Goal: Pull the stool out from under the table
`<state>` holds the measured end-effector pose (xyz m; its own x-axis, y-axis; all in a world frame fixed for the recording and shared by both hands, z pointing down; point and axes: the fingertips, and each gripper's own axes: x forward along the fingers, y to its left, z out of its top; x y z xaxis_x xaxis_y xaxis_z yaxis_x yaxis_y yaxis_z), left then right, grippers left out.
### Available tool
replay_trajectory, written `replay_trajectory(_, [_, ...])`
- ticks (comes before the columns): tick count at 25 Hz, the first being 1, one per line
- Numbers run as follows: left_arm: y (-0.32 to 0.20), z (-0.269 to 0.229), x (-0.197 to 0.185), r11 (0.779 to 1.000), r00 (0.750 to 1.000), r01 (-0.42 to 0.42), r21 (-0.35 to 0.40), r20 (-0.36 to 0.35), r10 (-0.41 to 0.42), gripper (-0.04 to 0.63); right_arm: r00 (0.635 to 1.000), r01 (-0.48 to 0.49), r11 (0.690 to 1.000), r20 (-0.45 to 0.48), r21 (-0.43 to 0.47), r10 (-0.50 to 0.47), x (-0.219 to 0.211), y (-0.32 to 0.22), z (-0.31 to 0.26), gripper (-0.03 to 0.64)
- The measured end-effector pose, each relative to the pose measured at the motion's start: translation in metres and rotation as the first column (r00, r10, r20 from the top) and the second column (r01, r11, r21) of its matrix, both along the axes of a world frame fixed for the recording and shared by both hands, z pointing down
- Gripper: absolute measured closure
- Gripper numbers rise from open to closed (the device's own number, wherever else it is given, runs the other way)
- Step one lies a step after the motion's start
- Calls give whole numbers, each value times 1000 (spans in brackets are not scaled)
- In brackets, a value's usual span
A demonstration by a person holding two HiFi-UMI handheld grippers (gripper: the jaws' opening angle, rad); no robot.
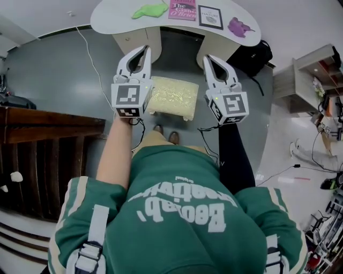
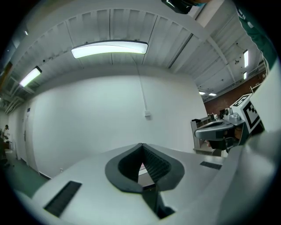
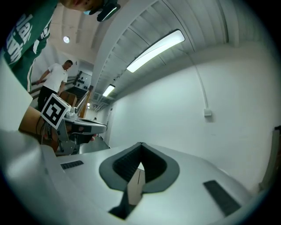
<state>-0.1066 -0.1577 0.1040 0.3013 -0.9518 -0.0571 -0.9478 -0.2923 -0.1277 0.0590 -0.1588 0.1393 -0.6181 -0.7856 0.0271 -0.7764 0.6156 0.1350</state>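
The stool (image 1: pixel 172 96), with a cream fuzzy cushion, stands on the grey floor just in front of the white table (image 1: pixel 115 21), between its two pedestals. In the head view my left gripper (image 1: pixel 145 50) hovers over the stool's left edge and my right gripper (image 1: pixel 207 58) over its right edge. Both are raised high above it and touch nothing. In the left gripper view the jaws (image 2: pixel 141 145) meet at the tip and point at a white wall and ceiling. The right gripper view shows its jaws (image 3: pixel 140 144) likewise shut and empty.
On the table lie a green shape (image 1: pixel 149 10), a pink book (image 1: pixel 182 9), a framed card (image 1: pixel 210 16) and a purple shape (image 1: pixel 238 25). A black bag (image 1: pixel 256 56) sits behind the table at right. Dark wooden furniture (image 1: pixel 43 139) stands left, shelving (image 1: pixel 305 75) right, cables cross the floor.
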Motion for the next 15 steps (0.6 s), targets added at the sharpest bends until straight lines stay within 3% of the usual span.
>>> replay_trajectory(7, [-4, -2, 2, 1000, 1000, -3, 8, 20, 3, 581, 998, -19, 999, -54, 48, 21, 0, -2, -3, 611])
replay_trajectory(15, [-8, 0, 6, 1000, 1000, -12, 7, 28, 12, 581, 999, -39, 998, -31, 41, 40, 6, -8, -3, 611])
